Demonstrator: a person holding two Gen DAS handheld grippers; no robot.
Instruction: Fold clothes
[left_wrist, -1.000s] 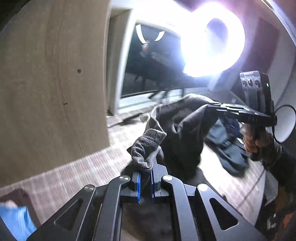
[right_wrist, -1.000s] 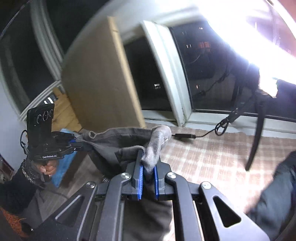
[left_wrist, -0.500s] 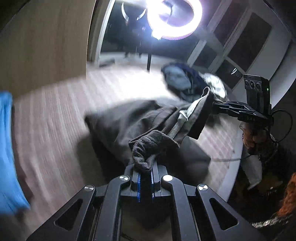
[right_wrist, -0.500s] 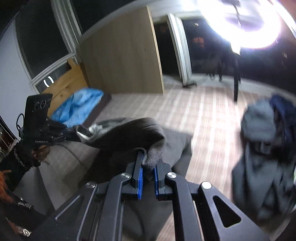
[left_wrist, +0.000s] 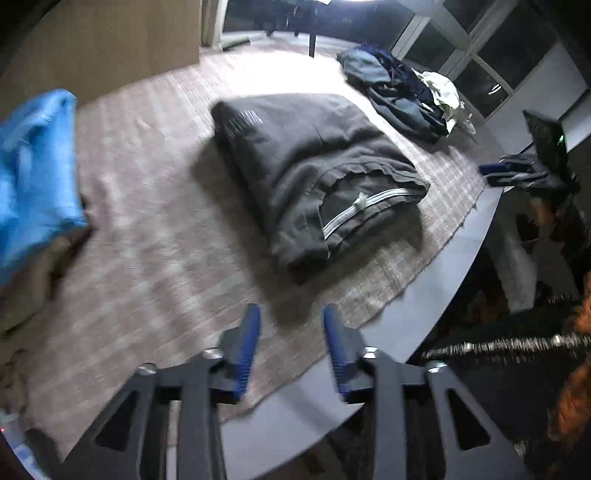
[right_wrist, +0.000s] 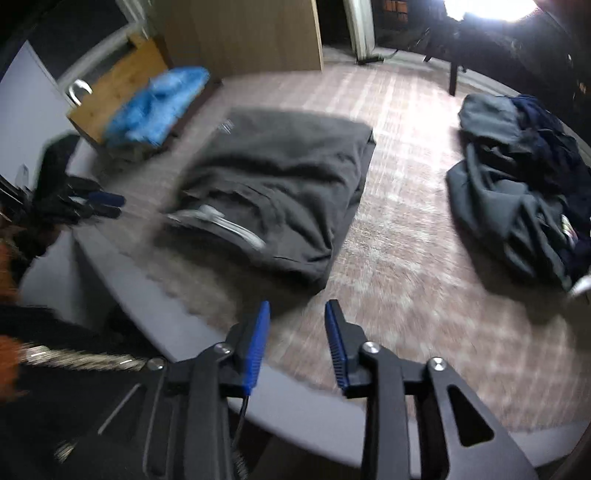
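Blue-padded and black-framed, the left tongs (left_wrist: 290, 328) are hanging released over the near edge of the surface (left_wrist: 424, 314), their jaws having just been opening, with nothing between them. The right tongs (right_wrist: 297, 325) are hanging likewise, jaws parted after just opening, gripping nothing. Beyond both, the dark grey garment (left_wrist: 314, 166) is lying folded in a thick bundle on the checked cloth (left_wrist: 155, 240) that is covering the surface, a pale waistband stripe (left_wrist: 365, 212) showing at its near open end. It is lying apart from both tongs. Farther right, a heap of dark blue and grey clothes (right_wrist: 517, 184) is sitting well apart from the bundle, with something white (left_wrist: 443, 92) among it. To the left, a bright blue cloth (right_wrist: 159, 107) is resting on a wooden piece (right_wrist: 110, 99). Motion blur is smearing the edges.
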